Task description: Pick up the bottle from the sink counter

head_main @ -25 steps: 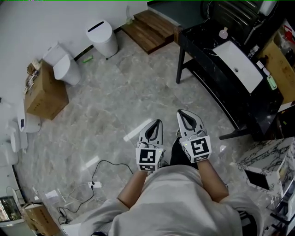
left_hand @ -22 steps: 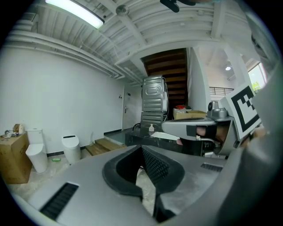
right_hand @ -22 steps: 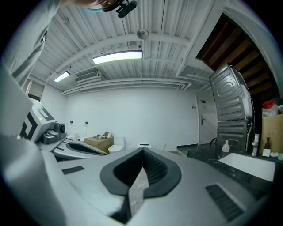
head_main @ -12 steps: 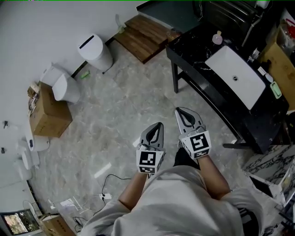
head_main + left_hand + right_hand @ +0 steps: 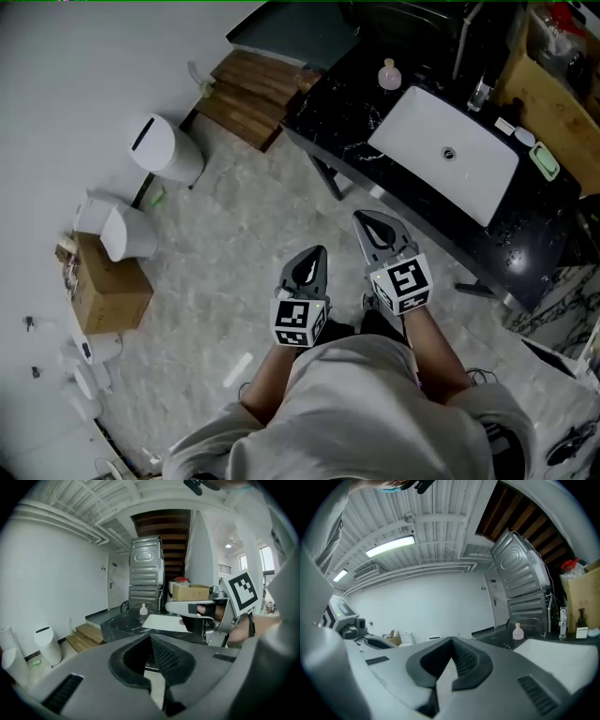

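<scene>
item: bottle | look: small, pale pink, rounded body, narrow capped neck | pose: upright | place: on the dark table, just beside the white sink's far corner | relative: ahead of the right hand-held gripper, well apart; farther still from the left hand-held gripper | contact: untouched

You hold both grippers in front of your waist, side by side and just apart. Your left gripper points forward with its jaws closed together, empty. Your right gripper reaches slightly farther ahead, also closed and empty. Your left forearm and right forearm are bare.
</scene>
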Demonstrator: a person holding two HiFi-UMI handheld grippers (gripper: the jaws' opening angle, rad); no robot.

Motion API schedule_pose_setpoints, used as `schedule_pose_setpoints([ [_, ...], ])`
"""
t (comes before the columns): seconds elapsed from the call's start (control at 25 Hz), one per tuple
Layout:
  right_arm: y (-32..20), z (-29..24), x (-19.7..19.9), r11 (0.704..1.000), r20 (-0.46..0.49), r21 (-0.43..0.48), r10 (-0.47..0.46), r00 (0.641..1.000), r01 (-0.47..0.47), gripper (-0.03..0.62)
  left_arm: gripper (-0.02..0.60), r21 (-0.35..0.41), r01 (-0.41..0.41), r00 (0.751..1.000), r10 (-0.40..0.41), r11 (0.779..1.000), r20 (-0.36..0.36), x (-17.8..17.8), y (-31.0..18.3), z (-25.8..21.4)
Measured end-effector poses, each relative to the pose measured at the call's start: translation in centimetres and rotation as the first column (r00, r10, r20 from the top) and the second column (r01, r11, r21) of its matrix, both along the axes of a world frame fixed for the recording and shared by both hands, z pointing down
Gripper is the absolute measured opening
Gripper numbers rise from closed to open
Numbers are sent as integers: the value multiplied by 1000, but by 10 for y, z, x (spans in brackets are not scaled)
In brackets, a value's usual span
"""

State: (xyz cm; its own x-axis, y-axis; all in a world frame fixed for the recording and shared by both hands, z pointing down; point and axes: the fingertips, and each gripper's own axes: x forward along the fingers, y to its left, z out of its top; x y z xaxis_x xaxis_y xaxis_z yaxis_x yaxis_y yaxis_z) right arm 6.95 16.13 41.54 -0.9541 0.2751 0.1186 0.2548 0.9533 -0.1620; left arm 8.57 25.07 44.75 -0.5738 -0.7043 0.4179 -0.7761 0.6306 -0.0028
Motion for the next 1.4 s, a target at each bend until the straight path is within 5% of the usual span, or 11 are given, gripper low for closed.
schedule_pose_setpoints([
  [0.32,-75,10,-1,985,-18,-30,168,986,-168,8,14,-25,-136,991,136,990,3,-33,-61,-1],
  [0.6,-113,35,-8,955,-92,-23,292,952,-296,8,14,15,-256,964,256,967,-73,-58,-106,8],
  [0.88,-127,42,-50,950,-147,16,311,939,-312,8,14,26,-355,928,355,935,-112,-103,-137,18],
  [1.4,-148,80,-100,907,-316,48,412,855,-419,8,14,51,-593,781,590,804,-205,-144,-182,41],
])
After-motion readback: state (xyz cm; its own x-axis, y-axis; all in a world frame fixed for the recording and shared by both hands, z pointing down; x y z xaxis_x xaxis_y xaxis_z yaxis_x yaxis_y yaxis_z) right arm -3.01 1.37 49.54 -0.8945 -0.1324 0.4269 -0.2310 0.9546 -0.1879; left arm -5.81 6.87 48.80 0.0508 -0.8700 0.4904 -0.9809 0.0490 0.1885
